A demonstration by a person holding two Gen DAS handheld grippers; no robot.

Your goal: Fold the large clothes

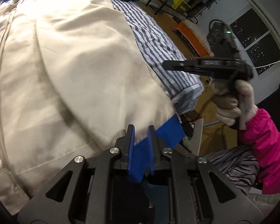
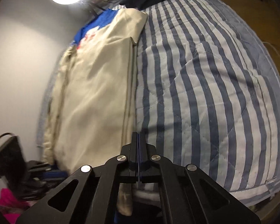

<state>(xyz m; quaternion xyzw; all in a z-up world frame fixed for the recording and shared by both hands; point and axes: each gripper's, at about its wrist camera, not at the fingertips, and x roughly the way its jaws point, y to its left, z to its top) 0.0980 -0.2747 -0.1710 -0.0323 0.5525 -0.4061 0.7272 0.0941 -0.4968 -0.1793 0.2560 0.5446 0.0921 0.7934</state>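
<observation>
A cream jacket (image 1: 69,71) with blue trim lies lengthwise along a striped quilt (image 2: 205,85) on a bed. At six o'clock in the left wrist view, the left gripper (image 1: 141,141) clamps the jacket's blue hem (image 1: 169,134). At three o'clock there, a gloved hand (image 1: 231,100) in a pink sleeve (image 1: 265,149) holds the right gripper (image 2: 138,149), its jaws pressed together on nothing, above the quilt beside the jacket's edge

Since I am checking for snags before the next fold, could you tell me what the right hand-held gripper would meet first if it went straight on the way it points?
Probably the striped bedcover, right beside the folded edge of the cream garment. The right hand-held gripper is shut and empty; depth is hard to judge.
</observation>
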